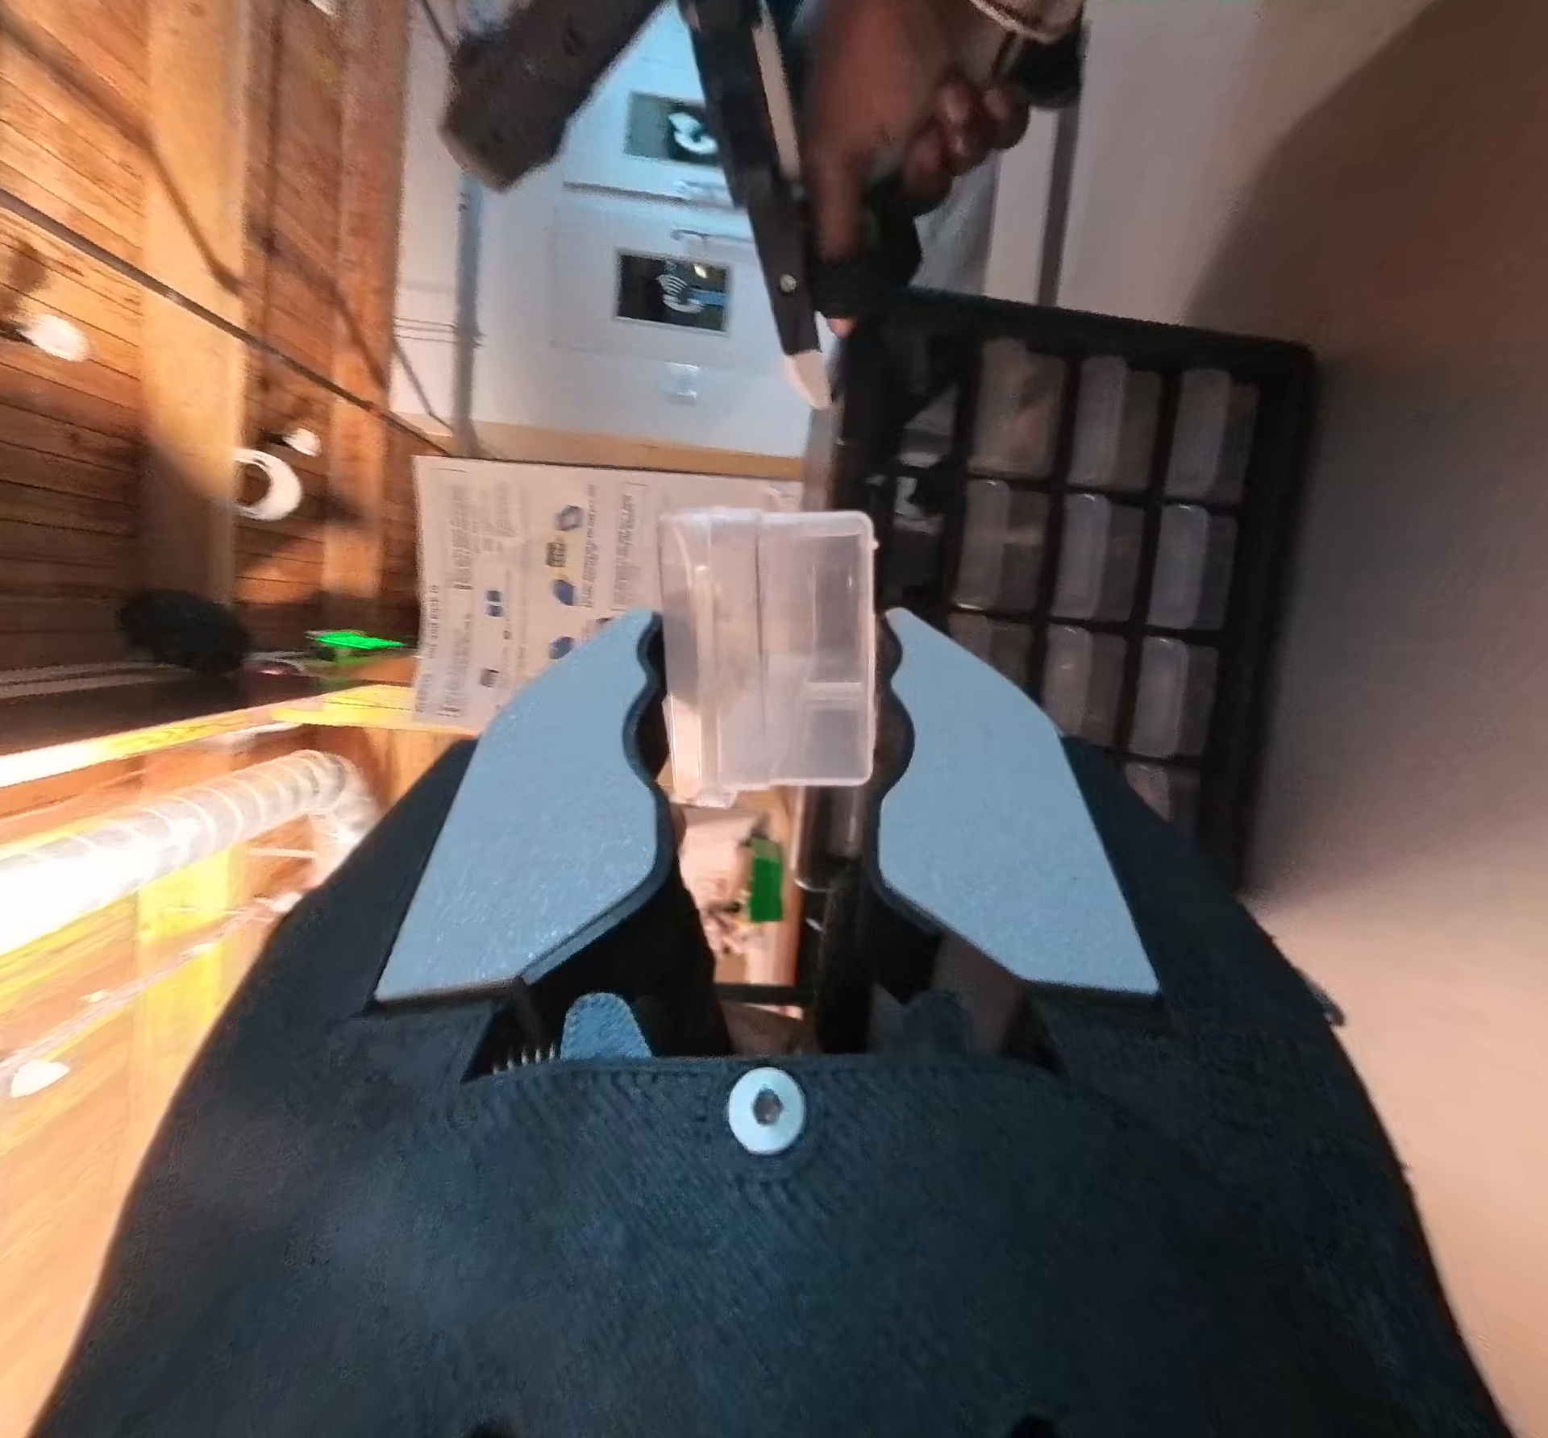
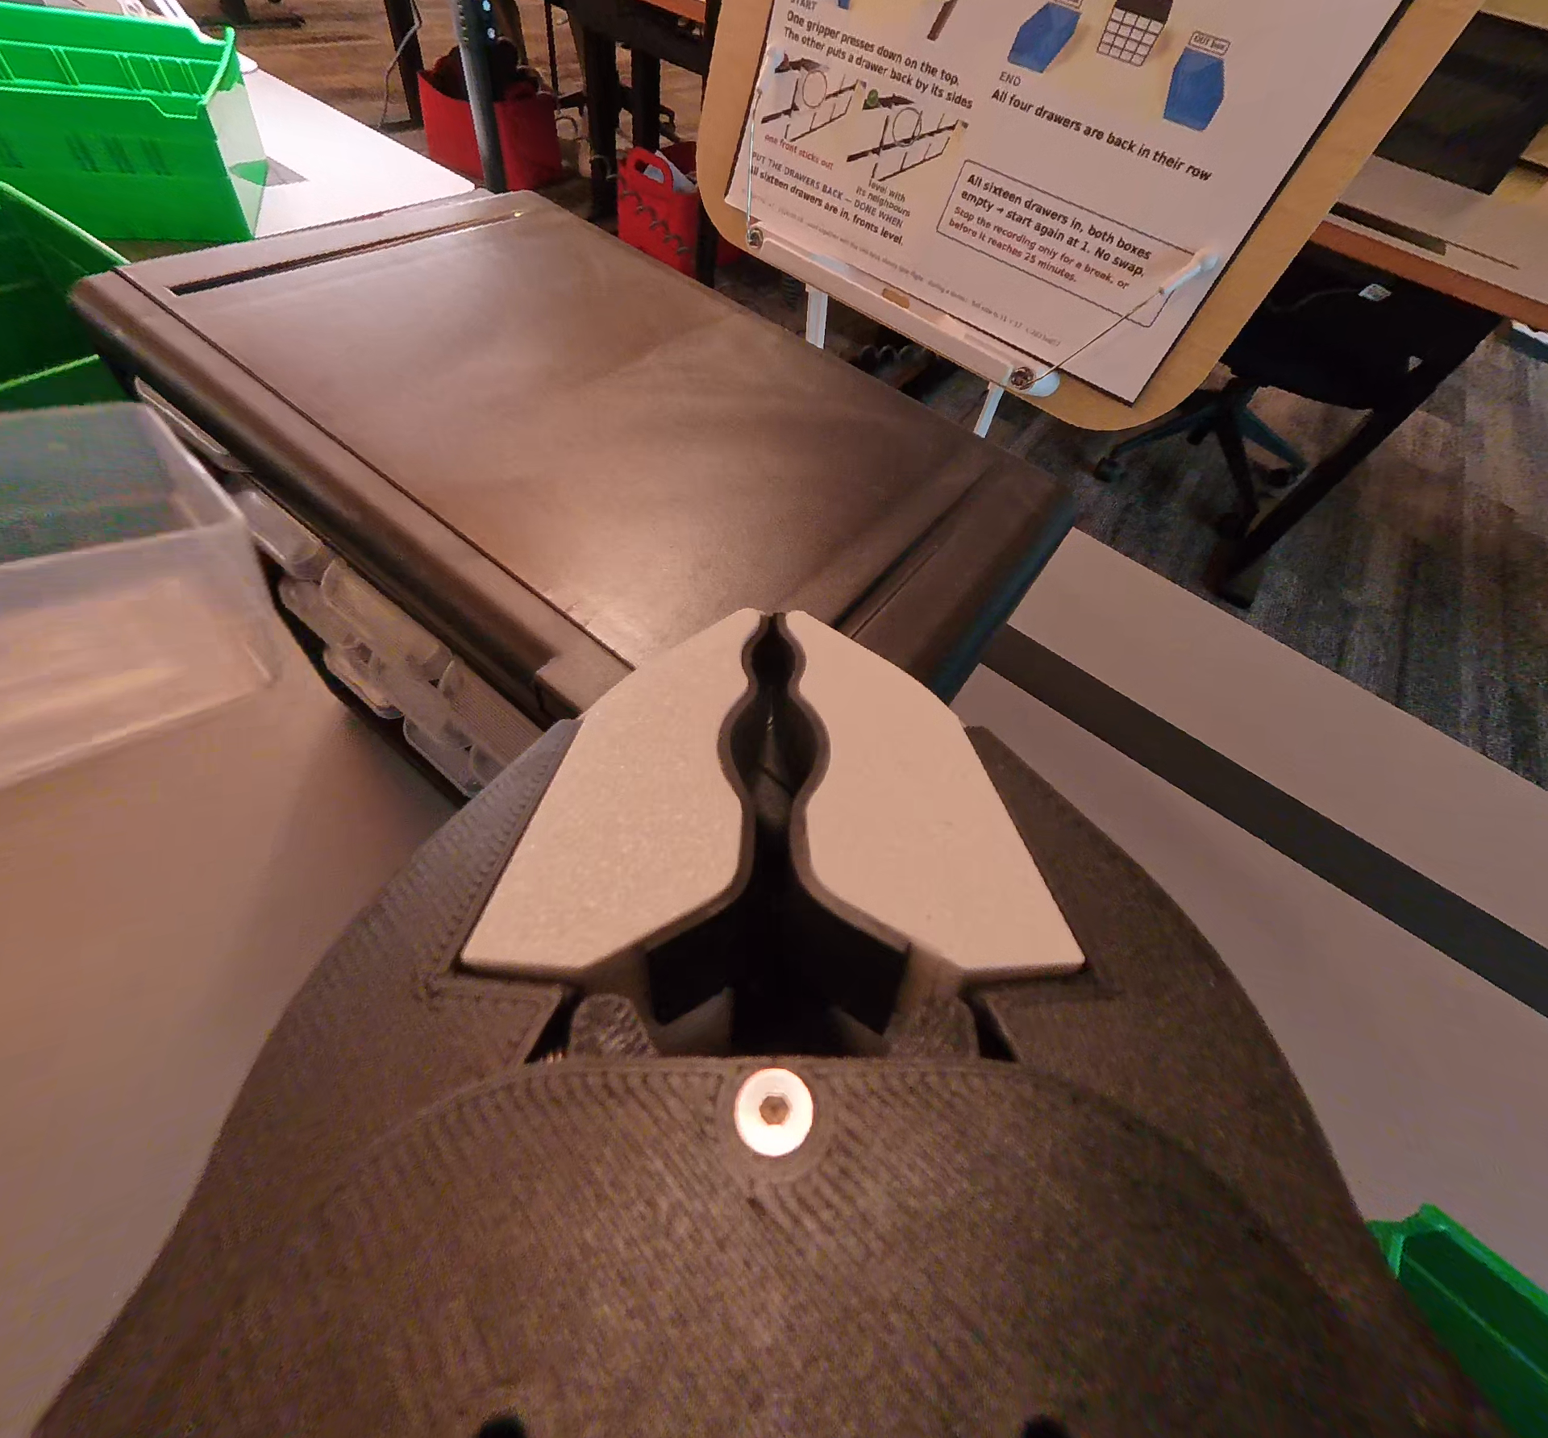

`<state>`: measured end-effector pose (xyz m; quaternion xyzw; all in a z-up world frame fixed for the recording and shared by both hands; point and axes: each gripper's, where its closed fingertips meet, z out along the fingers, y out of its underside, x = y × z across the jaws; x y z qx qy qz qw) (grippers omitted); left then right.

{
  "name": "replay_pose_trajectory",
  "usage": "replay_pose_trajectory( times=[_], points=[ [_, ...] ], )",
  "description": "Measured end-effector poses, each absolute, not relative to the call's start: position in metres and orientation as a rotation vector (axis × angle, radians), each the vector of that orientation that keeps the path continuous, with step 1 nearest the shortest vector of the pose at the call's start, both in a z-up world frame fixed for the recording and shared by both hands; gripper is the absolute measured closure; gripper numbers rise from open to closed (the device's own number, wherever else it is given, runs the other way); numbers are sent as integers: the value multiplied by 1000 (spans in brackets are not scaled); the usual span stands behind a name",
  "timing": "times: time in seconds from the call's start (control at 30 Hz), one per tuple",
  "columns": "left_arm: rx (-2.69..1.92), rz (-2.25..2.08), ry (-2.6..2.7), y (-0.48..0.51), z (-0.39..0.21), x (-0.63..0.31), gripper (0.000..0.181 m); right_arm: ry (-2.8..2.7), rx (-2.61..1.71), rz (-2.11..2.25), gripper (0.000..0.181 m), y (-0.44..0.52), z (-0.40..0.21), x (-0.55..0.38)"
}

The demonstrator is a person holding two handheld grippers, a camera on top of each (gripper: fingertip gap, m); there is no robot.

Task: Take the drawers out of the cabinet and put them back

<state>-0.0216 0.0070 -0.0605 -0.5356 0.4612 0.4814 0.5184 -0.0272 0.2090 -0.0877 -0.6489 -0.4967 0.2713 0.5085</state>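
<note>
The black cabinet stands on the table, its front filled with several clear drawers. The left wrist view is turned on its side. My left gripper is shut on a clear plastic drawer and holds it by its sides in the air in front of the cabinet. My right gripper is shut and empty, with its tips on the cabinet's top near a corner. It also shows in the left wrist view, held by a hand. The held drawer appears at the left of the right wrist view.
An instruction board on a stand is behind the cabinet. Green bins sit at the left and at the lower right. The grey table has a black strip across it. Other tables and chairs are behind.
</note>
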Motion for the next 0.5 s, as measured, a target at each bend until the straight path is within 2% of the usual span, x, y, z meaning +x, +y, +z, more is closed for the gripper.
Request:
replay_pose_trajectory(
  times=[0.2,0.27,0.33,0.5],
  points=[
    [-881,1505,992,-2,-74,-19,134,-1141,-1534,680,178,207,-86,-26],
    [-856,1527,967,2,-88,-28,134,-1118,-1491,770,149,190,-83,-26],
    [-830,1540,928,5,-96,-38,134,-1080,-1430,966,132,158,-74,-23],
    [-694,1597,903,7,-98,-35,134,-1003,-1474,1721,110,64,-82,-21]
  ],
)
